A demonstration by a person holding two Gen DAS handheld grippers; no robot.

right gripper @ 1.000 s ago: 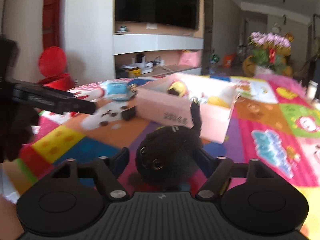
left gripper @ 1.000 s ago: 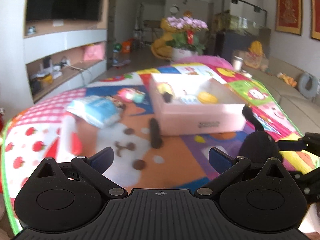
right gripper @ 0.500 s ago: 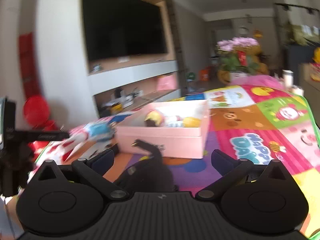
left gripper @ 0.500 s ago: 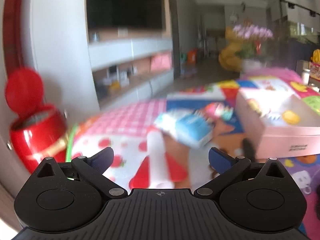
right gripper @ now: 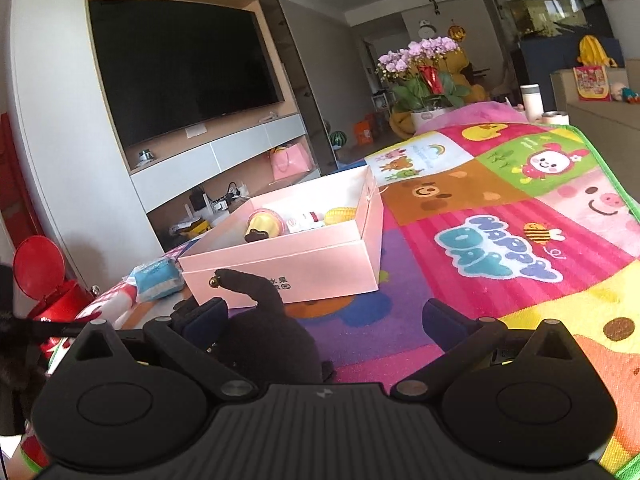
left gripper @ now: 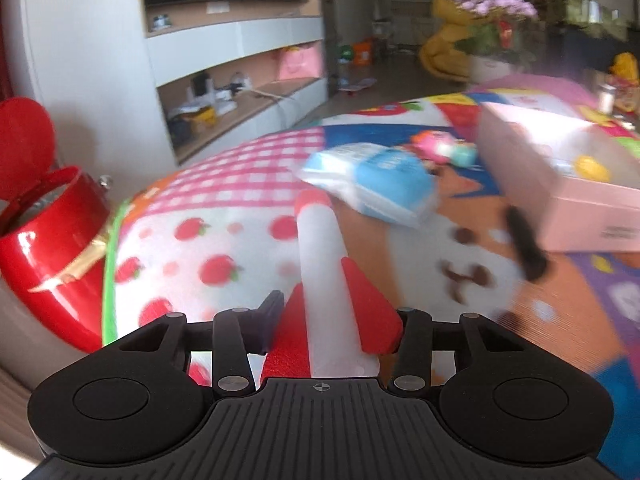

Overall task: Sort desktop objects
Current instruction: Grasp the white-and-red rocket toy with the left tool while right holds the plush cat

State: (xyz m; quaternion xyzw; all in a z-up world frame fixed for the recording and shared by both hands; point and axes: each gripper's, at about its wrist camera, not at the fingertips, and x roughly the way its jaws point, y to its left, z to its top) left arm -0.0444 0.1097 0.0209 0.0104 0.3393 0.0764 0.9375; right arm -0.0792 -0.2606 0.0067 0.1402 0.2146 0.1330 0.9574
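Sorting partly done: pink box held several toys, left gripper pinched the toy rocket, right gripper (jaws spread) hovered over the black plush; tissue pack remained on the table.

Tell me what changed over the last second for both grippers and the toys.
The left gripper swung left from the pink box and closed on the white and red toy rocket, which lay free on the mat. The right gripper opened: the black plush toy it squeezed now sits loose between wide fingers. The blue packet and the toys in the box stayed put.
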